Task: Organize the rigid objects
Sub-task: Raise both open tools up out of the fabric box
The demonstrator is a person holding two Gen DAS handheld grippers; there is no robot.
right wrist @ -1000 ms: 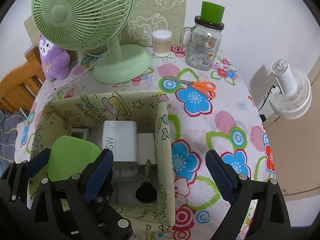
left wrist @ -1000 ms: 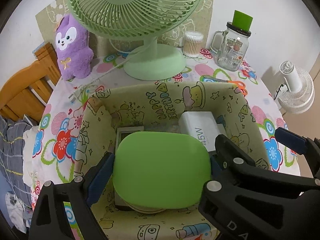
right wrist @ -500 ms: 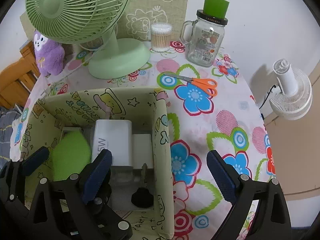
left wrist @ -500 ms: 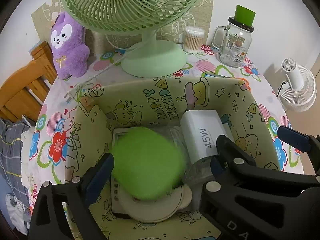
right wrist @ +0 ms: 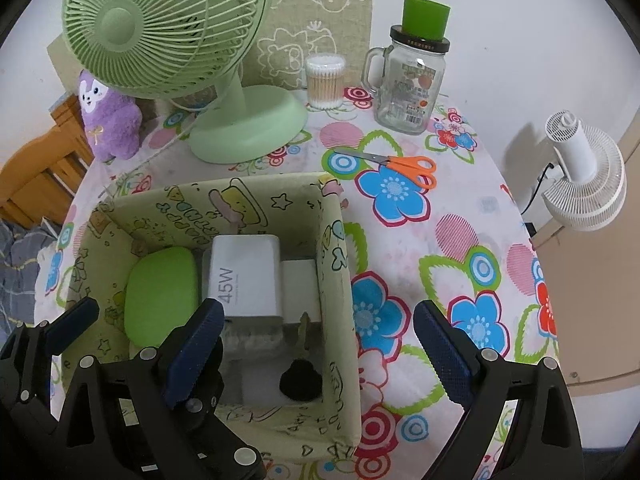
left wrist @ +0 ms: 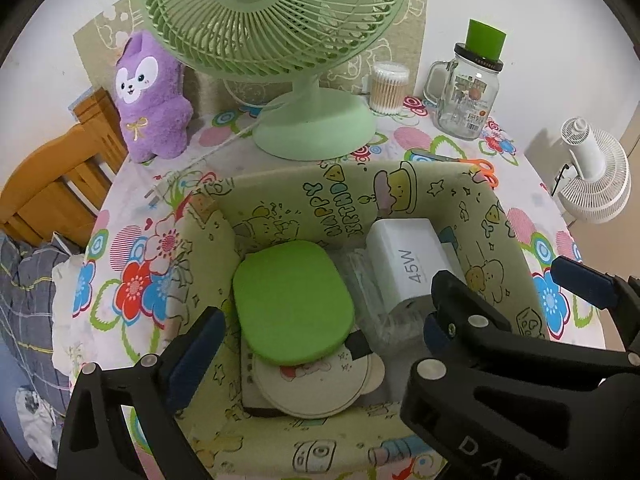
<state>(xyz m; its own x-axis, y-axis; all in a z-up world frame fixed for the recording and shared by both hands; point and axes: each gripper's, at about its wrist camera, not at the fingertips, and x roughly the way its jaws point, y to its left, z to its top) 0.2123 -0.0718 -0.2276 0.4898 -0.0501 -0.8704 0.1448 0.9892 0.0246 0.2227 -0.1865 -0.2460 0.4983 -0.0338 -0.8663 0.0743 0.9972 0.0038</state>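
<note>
A green rounded case [left wrist: 294, 302] lies inside the yellow-green cartoon storage box [left wrist: 280, 204], on top of a round coaster and a flat device. A white 45W charger [left wrist: 408, 264] stands next to it. My left gripper [left wrist: 316, 340] is open and empty above the box's near side. In the right wrist view the same box [right wrist: 332, 264] holds the green case [right wrist: 160, 296], the charger [right wrist: 246, 276] and a small black object [right wrist: 300, 380]. My right gripper [right wrist: 316, 348] is open and empty, straddling the box's right wall.
A green desk fan [right wrist: 168, 40], purple plush [right wrist: 108, 120], cotton swab jar [right wrist: 325, 80] and glass mug jar with green lid [right wrist: 412, 80] stand at the back. Orange scissors [right wrist: 404, 166] lie on the flowered tablecloth [right wrist: 480, 240]. A white fan [right wrist: 580, 184] stands beyond the right edge.
My left gripper let go of the green case, which dropped into the box onto the coaster. The left gripper opened and pulled back. The right gripper stayed open.
</note>
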